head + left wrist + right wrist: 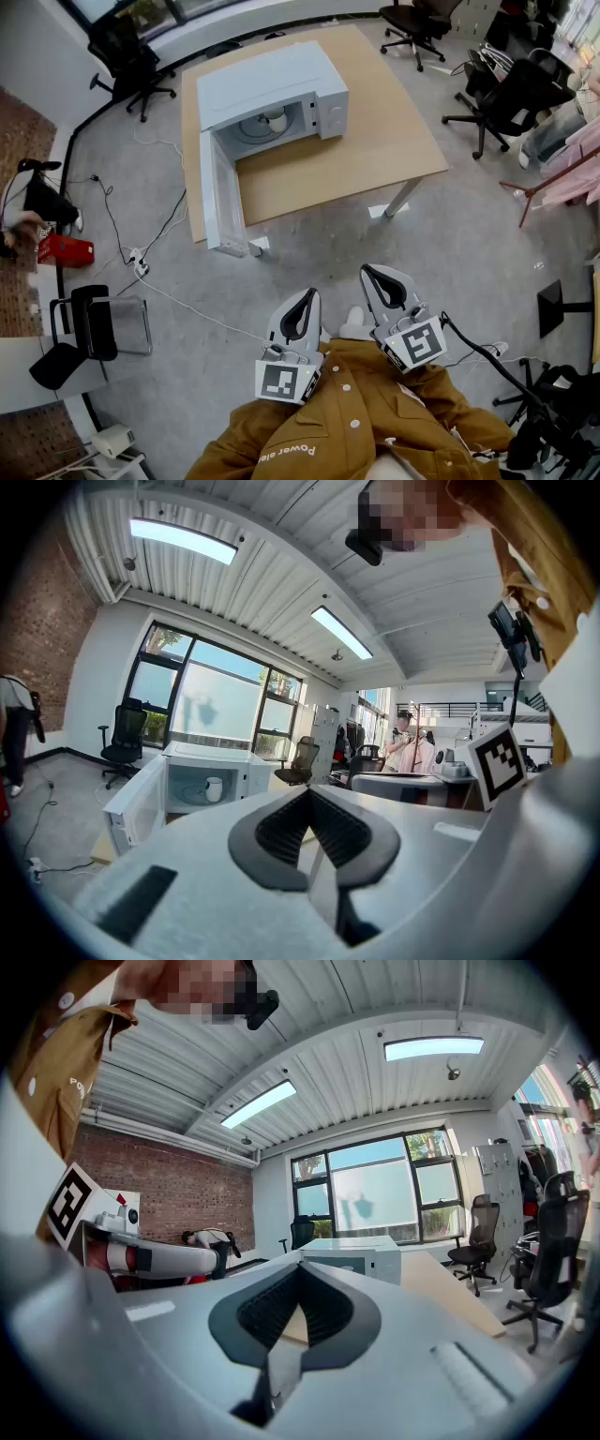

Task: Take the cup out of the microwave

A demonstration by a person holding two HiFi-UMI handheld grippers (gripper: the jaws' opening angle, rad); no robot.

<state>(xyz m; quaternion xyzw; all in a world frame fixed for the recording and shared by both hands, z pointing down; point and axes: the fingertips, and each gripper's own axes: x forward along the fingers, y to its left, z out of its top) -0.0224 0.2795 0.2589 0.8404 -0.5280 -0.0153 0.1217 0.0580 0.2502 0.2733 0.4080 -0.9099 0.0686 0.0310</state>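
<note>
Currently: approach step, with no reach started. The microwave (272, 94) sits on the tabletop (375, 150) with its door (217, 192) swung fully open to the left. The cup (275, 121) stands upright inside on the turntable (255, 128) (white; handle direction not readable from the head view). The left gripper (306, 298) and right gripper (373, 277) are held close to the person's body, well apart from the tabletop. Both sets of jaws are together with nothing between them.

Next move, as I judge it: walk up to the open front, part one set of jaws, reach level into the cavity and close on the cup's wall without tipping it.

Surroundings:
- A black chair (89, 323) stands at far left.
- A corded power strip (138, 265) lies on the floor near the door side and is a possible trip hazard.
- The open door itself hems in the left approach.
- The office chairs (506, 94) at right stand off the route.
</note>
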